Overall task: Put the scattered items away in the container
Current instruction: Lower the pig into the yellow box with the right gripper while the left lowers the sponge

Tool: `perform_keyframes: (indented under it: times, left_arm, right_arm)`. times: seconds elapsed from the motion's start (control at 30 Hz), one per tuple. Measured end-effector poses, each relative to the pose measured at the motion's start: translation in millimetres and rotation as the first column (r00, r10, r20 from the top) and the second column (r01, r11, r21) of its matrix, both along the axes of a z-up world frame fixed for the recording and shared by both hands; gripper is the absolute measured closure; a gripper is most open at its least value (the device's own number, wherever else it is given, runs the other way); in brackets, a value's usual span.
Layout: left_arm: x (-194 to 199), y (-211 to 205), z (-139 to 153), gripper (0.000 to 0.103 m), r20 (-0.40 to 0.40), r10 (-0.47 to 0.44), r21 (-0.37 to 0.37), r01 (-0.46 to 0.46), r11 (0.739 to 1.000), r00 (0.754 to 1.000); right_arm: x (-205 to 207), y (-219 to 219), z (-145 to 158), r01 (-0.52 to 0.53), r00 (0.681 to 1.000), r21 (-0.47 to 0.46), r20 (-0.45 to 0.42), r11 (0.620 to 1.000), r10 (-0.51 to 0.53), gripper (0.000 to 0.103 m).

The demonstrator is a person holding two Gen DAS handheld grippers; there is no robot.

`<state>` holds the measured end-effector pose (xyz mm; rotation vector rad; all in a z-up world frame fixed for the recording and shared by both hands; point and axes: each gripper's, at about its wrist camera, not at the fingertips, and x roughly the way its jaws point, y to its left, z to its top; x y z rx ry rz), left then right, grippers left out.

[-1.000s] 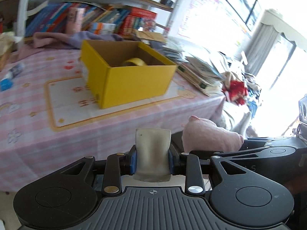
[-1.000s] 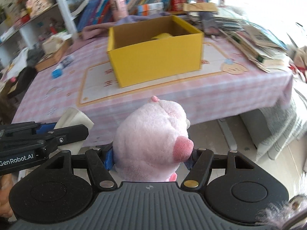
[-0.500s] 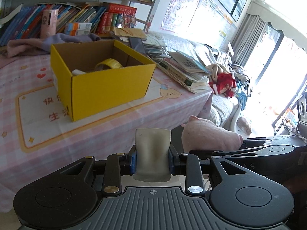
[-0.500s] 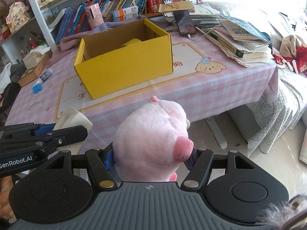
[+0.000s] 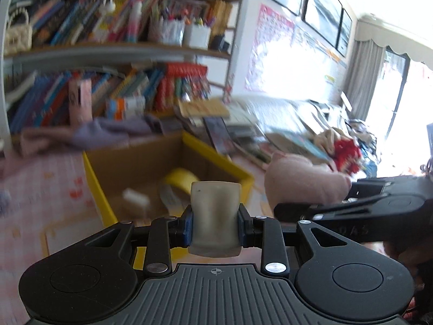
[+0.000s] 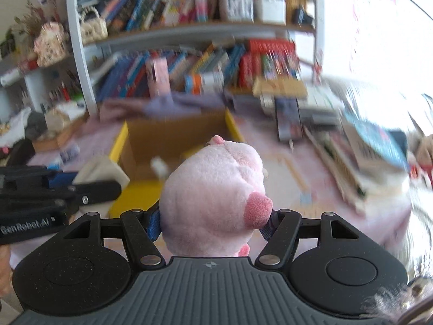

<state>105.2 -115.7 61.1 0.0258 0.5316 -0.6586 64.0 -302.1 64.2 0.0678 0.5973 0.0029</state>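
Note:
My left gripper [image 5: 215, 226] is shut on a cream soft slab [image 5: 215, 203], held upright over the near wall of the open yellow box [image 5: 94, 178]. Inside the box lie a yellow tape roll [image 5: 180, 178] and a small white item [image 5: 135, 196]. My right gripper [image 6: 212, 222] is shut on a pink plush pig [image 6: 213, 189], close to the box's [image 6: 119, 143] near right corner. From the left wrist view the pig [image 5: 303, 181] hangs just right of the box. The right wrist view has the left gripper [image 6: 67, 187] and its slab [image 6: 100, 170] at the left. Both views are blurred.
The box stands on a pink checked tablecloth [image 5: 48, 195]. A purple cloth [image 6: 173, 105] lies behind it, below packed bookshelves [image 6: 203, 62]. A dark phone [image 6: 288, 119] and a slanting stack of books and magazines [image 6: 365, 146] fill the table's right side.
Both grippers have risen and come forward from below the table's front edge to the box's near side. The box's inside now shows. Both grips are unchanged.

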Motion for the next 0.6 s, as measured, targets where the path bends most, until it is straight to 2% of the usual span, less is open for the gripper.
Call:
perform_keyframes:
  times: [0.2, 0.33, 0.47, 0.6]
  left_arm:
    - [44.5, -20.5, 5.4, 0.074, 0.048, 0.130, 0.052, -0.133, 0.990, 0.990]
    - [70.0, -34.4, -11.0, 0.074, 0.021, 0.197, 0.124, -0.198, 0.972, 0.980]
    - [85.9, -49.5, -30.2, 0.074, -0.005, 0.233, 0.177, -0.228, 0.957, 0.973]
    - [99.4, -60.8, -48.7, 0.074, -0.055, 0.256, 0.232, -0.237, 0.943, 0.965]
  right_arm:
    - [67.3, -24.1, 22.3, -0.110, 0.990, -0.005, 0.091, 0.994, 0.110, 0.039]
    - [114.5, -25.5, 23.6, -0.199, 0.975, 0.012, 0.104, 0.980, 0.197, 0.039]
    - [160.7, -16.1, 14.6, -0.302, 0.951, 0.049, 0.079, 0.952, 0.298, 0.039]
    - [202.1, -1.1, -7.7, -0.378, 0.924, 0.110, -0.021, 0.919, 0.382, 0.039]
